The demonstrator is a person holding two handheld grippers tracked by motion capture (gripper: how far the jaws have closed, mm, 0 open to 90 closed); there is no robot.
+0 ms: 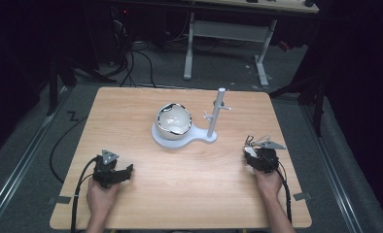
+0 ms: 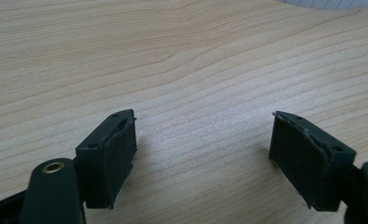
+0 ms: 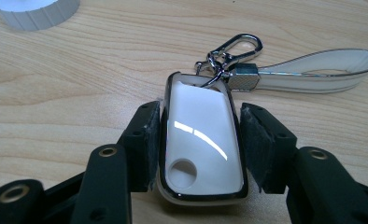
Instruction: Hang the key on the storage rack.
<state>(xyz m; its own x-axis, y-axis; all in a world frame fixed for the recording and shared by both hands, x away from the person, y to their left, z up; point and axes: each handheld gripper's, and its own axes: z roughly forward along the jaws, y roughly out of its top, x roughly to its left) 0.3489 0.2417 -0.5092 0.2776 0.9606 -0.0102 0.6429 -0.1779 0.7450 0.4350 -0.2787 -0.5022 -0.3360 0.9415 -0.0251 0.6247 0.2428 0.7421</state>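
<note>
The right gripper (image 3: 198,140) is clamped on the white key fob (image 3: 201,140) — one black pad presses on each long side of it. The fob lies flat on the table (image 1: 180,170), and its long way points straight out from the gripper, so the far end sticks out past the pads. At that far end sits a silver clip (image 3: 229,51), and from the clip a white strap (image 3: 313,70) runs off to the side. Farther out from the fob, toward the middle of the table, stands the white stand (image 1: 214,116) with its little pegs — the bowl (image 1: 174,120) sits on the stand's round base. The fob is on the right hand's side, well apart from the left gripper (image 2: 203,154), whose jaws stand wide apart over bare wood. I think the right hand must lift the fob and carry it to the pegs.
</note>
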